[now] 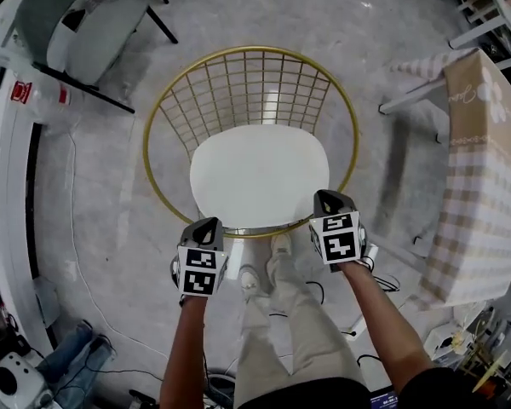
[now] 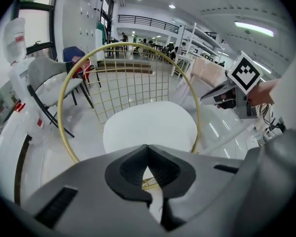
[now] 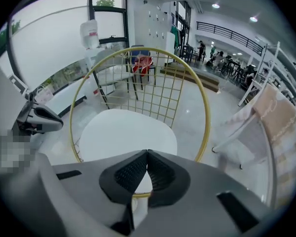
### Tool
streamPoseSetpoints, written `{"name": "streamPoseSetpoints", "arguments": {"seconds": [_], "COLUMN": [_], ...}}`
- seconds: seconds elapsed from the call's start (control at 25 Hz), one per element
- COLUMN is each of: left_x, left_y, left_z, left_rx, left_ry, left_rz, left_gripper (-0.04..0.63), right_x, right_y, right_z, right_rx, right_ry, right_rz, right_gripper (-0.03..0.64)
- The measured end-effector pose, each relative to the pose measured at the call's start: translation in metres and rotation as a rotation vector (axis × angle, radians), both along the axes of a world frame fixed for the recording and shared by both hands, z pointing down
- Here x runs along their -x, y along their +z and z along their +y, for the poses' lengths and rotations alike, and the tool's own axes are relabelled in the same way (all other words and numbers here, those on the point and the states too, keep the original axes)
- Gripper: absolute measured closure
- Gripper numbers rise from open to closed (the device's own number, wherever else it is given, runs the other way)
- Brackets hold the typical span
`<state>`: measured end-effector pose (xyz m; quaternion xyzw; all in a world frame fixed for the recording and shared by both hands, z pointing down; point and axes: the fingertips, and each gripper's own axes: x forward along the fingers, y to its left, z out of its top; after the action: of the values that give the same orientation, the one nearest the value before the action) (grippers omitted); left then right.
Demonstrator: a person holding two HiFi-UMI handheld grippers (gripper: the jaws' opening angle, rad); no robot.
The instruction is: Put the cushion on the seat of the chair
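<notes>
A white cushion (image 1: 257, 175) lies flat on the seat of the gold wire chair (image 1: 249, 83), inside its round rim. In the left gripper view the cushion (image 2: 150, 126) fills the seat below the wire back, and in the right gripper view the cushion (image 3: 126, 132) lies the same way. My left gripper (image 1: 209, 226) hangs just in front of the seat's front left edge, shut and empty. My right gripper (image 1: 327, 200) is over the front right rim, shut with nothing between its jaws.
A grey chair (image 1: 85, 24) with black legs stands at the back left. A bench with a checked beige cloth (image 1: 485, 169) runs along the right. Cables and a power strip (image 1: 370, 254) lie on the floor by the person's feet (image 1: 264, 271).
</notes>
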<state>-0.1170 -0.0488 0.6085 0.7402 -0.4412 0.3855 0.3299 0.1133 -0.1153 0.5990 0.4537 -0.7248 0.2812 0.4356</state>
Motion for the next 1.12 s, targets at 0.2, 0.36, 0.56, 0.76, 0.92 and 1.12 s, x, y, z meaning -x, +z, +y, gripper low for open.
{"name": "streamPoseSetpoints", "arguments": {"seconds": [0.2, 0.36, 0.56, 0.76, 0.92, 1.12], "left_x": [0.011, 0.007, 0.01, 0.009, 0.001, -0.01], "left_y": [-0.059, -0.104, -0.166, -0.217, -0.251, -0.288], "left_z": [0.006, 0.022, 0.04, 0.06, 0.073, 0.085], "left_rx": [-0.07, -0.108, -0.172, -0.242, -0.296, -0.364], "left_ry": [-0.062, -0.089, -0.082, -0.076, -0.044, 0.01], "left_rz": [0.067, 0.13, 0.179, 0.218, 0.24, 0.261], "left_gripper": [0.591, 0.591, 0.591, 0.591, 0.591, 0.591], "right_x": [0.02, 0.031, 0.049, 0.064, 0.076, 0.088], "right_y": [-0.056, -0.106, -0.171, -0.225, -0.262, -0.304], "right_z": [0.009, 0.028, 0.048, 0.074, 0.09, 0.106], "right_rx": [-0.041, -0.068, -0.125, -0.189, -0.249, -0.333], "right_ry": [0.015, -0.02, -0.034, -0.079, -0.105, -0.122], "right_rz": [-0.089, -0.122, -0.174, -0.199, -0.229, -0.252], "right_gripper": [0.597, 0.597, 0.597, 0.597, 0.597, 0.597]}}
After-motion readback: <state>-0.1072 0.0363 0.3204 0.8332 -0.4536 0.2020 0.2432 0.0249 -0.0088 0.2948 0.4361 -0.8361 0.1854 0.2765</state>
